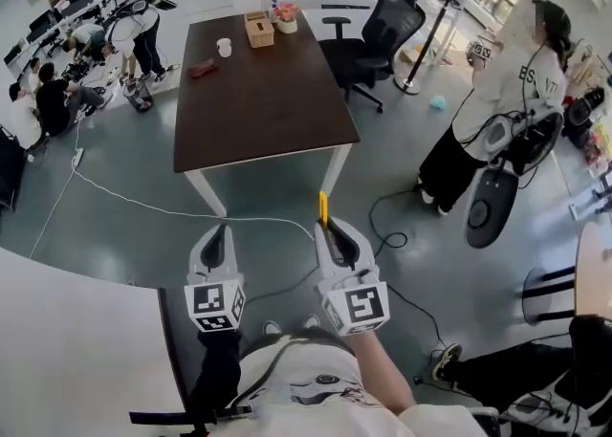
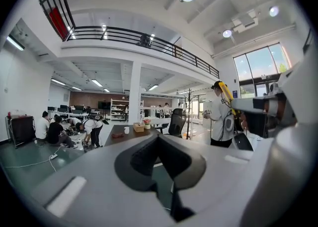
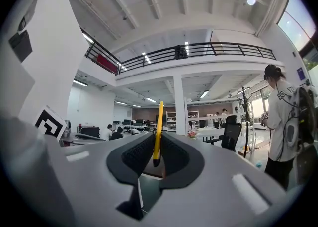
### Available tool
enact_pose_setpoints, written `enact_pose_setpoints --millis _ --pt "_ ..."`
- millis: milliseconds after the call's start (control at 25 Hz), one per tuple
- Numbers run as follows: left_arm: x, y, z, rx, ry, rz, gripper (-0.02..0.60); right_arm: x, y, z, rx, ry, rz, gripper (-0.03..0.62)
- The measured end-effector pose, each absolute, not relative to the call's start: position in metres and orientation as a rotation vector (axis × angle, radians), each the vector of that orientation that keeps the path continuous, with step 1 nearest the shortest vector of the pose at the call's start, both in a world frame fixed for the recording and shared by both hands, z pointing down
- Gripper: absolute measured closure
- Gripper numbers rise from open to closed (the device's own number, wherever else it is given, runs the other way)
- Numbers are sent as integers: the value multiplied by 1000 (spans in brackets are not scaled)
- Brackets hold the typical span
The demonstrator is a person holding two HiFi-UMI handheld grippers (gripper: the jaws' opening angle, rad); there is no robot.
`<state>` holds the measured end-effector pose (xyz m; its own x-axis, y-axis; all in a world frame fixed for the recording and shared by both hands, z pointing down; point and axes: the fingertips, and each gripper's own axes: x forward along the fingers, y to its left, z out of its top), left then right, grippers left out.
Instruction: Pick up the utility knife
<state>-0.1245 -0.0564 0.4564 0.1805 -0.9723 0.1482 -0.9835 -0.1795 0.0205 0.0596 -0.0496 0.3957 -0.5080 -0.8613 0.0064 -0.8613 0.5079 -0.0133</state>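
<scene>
Right gripper view shows the right gripper (image 3: 157, 157) pinching a slim yellow utility knife (image 3: 158, 126) between its dark pads, with the knife upright and poking above the jaws. In the head view, that gripper is held over grey floor, just short of the near end of a long dark-brown table with white legs (image 1: 258, 100). The left gripper (image 1: 219, 244), alongside and equally short of the table, has its jaws pressed together on nothing. A black mesh office chair (image 1: 387, 19) stands at the table's right side.
</scene>
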Motion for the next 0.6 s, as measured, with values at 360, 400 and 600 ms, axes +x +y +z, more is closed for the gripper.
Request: enact_pose_setpoints --millis 360,400,600 --pt "-104 -63 434 2402 -1946 119 583 67 -53 386 -1535 2716 -2 548" --pt "-105 -64 433 2401 -1952 119 583 66 -53 386 -1530 2719 2 548" --pt "-109 -65 427 2404 -1988 122 583 64 -56 390 -1533 2728 5 548"
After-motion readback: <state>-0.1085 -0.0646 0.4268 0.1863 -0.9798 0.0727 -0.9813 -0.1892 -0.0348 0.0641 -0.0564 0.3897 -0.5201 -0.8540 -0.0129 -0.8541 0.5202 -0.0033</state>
